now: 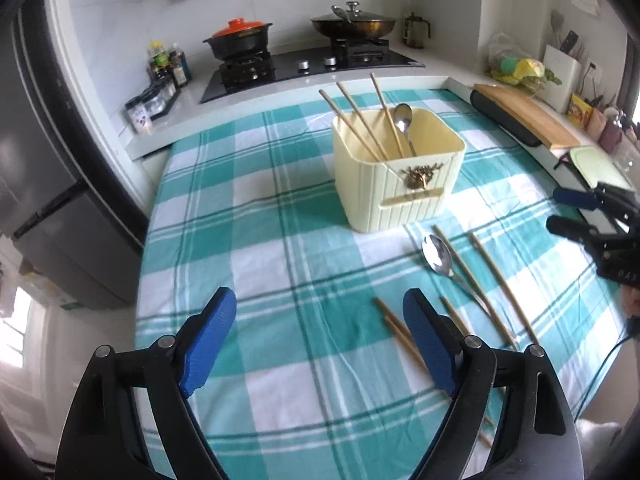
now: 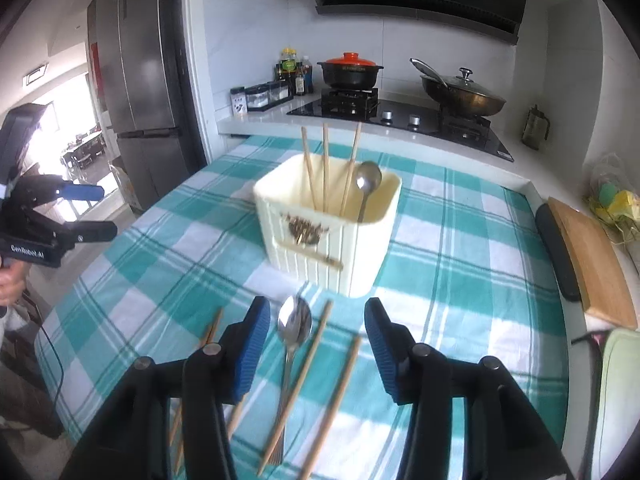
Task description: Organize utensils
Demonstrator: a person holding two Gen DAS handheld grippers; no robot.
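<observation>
Both grippers stand with jaws apart and hold nothing: the left gripper (image 1: 316, 312) above the checked cloth (image 1: 260, 240), the right gripper (image 2: 318, 318) over a spoon (image 2: 294, 326) and loose chopsticks (image 2: 310, 360) lying on it. Just beyond stands the cream holder (image 2: 332, 248), with three chopsticks and one spoon inside.

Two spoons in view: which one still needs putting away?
The spoon lying flat on the checked cloth between loose chopsticks; the other spoon stands upright inside the cream holder.
</observation>
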